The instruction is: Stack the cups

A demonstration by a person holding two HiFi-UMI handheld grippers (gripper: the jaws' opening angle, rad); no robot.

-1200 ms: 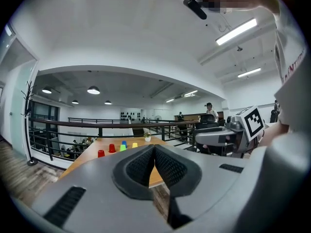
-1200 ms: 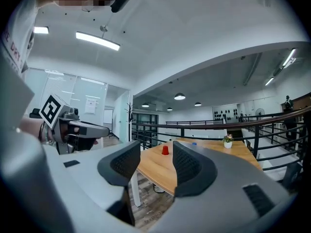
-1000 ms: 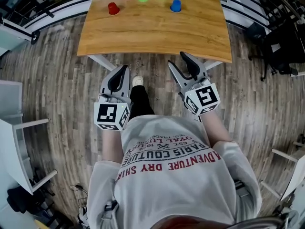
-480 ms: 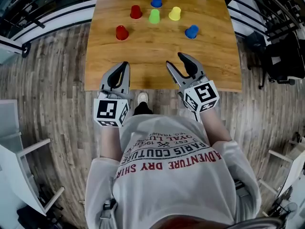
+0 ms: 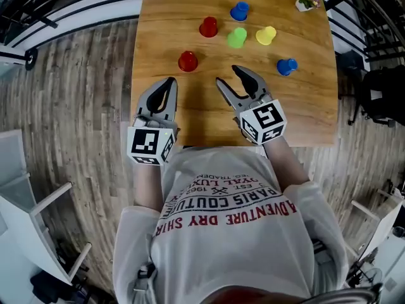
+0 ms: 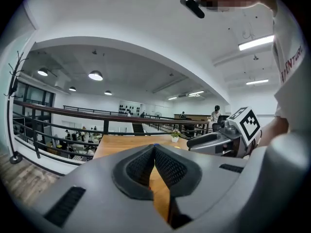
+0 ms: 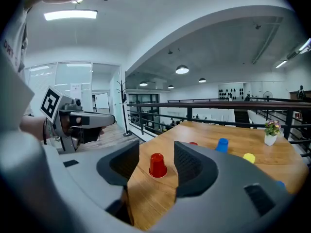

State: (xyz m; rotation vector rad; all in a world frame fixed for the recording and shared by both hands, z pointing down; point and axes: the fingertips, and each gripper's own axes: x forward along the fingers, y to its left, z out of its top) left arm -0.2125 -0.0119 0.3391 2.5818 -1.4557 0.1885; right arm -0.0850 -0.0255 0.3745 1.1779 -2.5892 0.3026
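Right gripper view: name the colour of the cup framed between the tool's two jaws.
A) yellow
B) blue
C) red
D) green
C: a red cup stands on the table, seen through the gap of the right tool, whose jaws are opening and touch nothing.

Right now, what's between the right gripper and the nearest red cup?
Only bare table. The right gripper view shows the red cup ahead, framed by the right gripper's opening jaws, nothing gripped; head view agrees.
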